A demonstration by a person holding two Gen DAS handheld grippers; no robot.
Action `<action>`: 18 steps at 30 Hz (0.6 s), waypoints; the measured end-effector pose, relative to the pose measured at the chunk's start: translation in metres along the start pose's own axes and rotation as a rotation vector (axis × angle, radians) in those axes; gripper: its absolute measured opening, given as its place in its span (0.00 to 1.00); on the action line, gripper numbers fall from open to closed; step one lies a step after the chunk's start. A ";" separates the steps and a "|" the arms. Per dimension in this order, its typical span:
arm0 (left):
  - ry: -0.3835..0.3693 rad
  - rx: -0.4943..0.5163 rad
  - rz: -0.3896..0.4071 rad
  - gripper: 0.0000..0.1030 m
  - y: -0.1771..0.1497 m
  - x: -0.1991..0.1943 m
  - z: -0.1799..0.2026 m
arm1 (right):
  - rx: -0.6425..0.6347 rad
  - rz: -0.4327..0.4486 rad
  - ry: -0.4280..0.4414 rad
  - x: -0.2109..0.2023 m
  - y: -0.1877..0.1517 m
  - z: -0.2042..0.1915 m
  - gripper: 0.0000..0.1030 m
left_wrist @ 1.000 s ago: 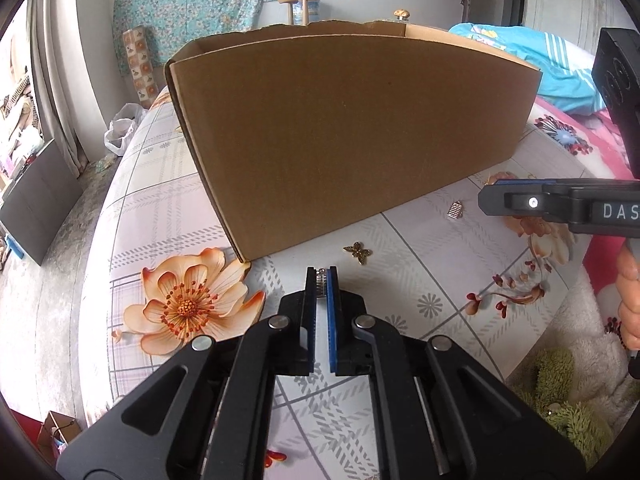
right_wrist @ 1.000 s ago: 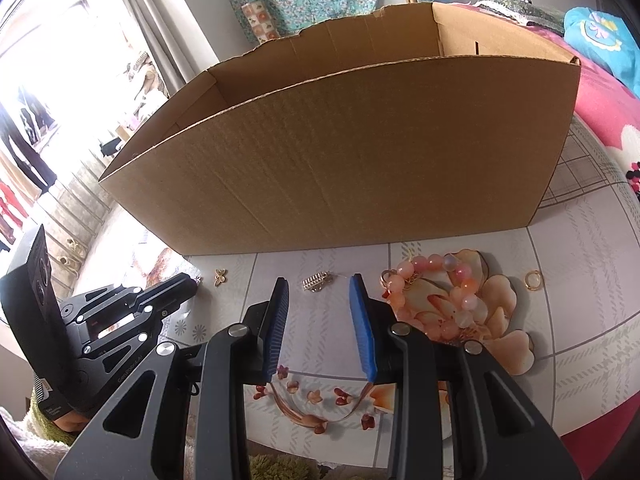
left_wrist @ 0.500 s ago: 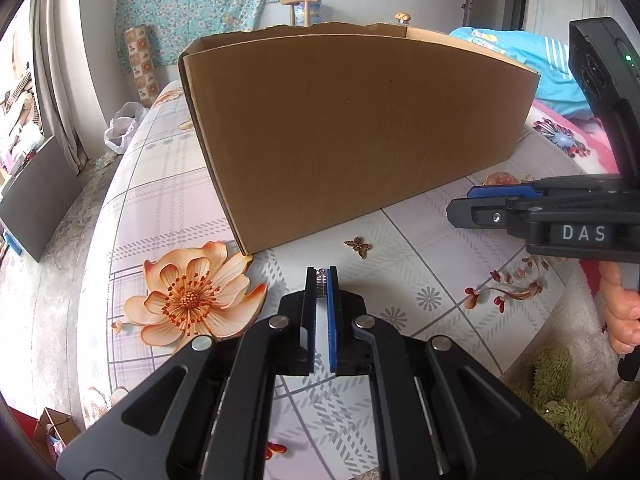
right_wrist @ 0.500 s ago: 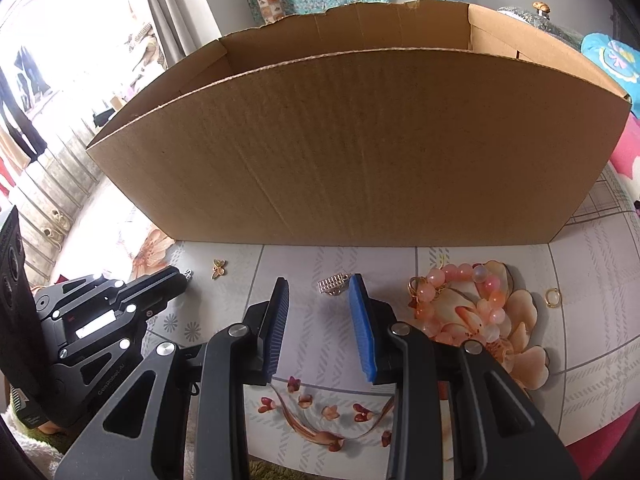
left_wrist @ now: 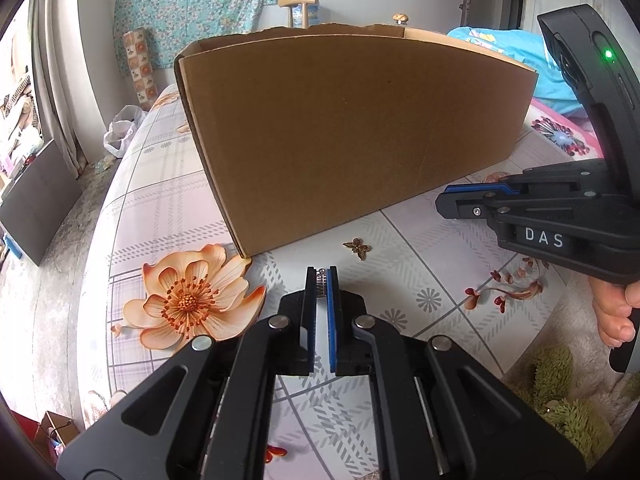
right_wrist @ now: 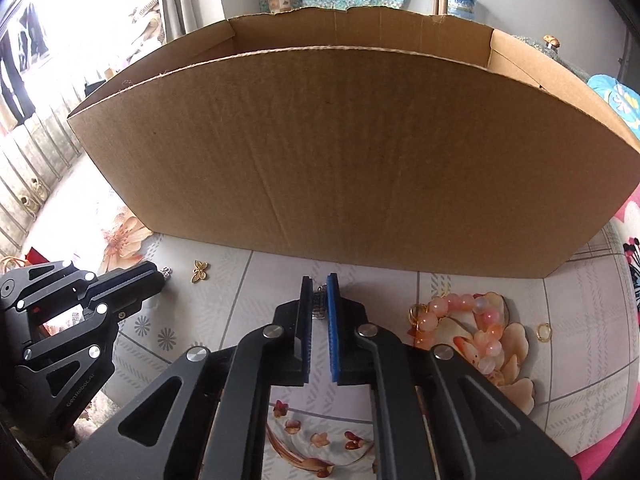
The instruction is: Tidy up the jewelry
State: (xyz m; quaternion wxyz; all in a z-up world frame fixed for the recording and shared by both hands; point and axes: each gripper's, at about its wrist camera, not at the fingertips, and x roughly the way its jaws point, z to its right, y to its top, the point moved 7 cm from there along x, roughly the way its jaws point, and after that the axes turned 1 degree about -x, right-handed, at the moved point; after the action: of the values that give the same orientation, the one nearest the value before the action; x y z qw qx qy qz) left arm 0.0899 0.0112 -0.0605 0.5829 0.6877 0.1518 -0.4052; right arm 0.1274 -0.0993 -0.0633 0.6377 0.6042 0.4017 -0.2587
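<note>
My left gripper [left_wrist: 321, 274] is shut on a small silver ring [left_wrist: 321, 276], held just above the flowered tablecloth in front of the cardboard box [left_wrist: 352, 136]. My right gripper [right_wrist: 319, 298] is shut on a small silver clasp [right_wrist: 319, 303] near the box's front wall [right_wrist: 360, 160]. A gold butterfly charm [left_wrist: 358, 247] lies between the grippers; it also shows in the right wrist view [right_wrist: 199, 271]. A pink bead bracelet [right_wrist: 460, 312] and a gold ring [right_wrist: 543, 332] lie to the right. The left gripper also shows in the right wrist view [right_wrist: 158, 276].
The open-topped box stands close ahead and blocks the far side of the table. A green furry mat [left_wrist: 568, 392] lies at the table's near right edge. A plastic bag [left_wrist: 120, 128] and a dark panel [left_wrist: 36, 204] are on the floor, left.
My right gripper has closed from open onto the silver clasp and moved nearer the box. My left gripper keeps its hold on the ring and has shifted slightly right.
</note>
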 end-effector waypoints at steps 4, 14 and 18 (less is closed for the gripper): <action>-0.002 -0.003 0.001 0.04 0.001 0.001 0.001 | 0.014 0.005 0.026 -0.001 -0.002 0.000 0.04; -0.016 -0.020 0.006 0.04 0.005 -0.004 -0.003 | 0.083 0.053 0.096 -0.023 -0.002 0.010 0.03; -0.018 -0.025 0.022 0.04 0.010 -0.016 -0.006 | 0.086 0.081 0.131 -0.039 0.000 0.011 0.03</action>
State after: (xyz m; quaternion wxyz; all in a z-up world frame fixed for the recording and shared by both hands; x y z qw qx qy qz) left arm 0.0895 0.0181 -0.0420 0.5972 0.6785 0.1438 -0.4030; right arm 0.1079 -0.1163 -0.0316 0.5935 0.6624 0.4062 -0.2096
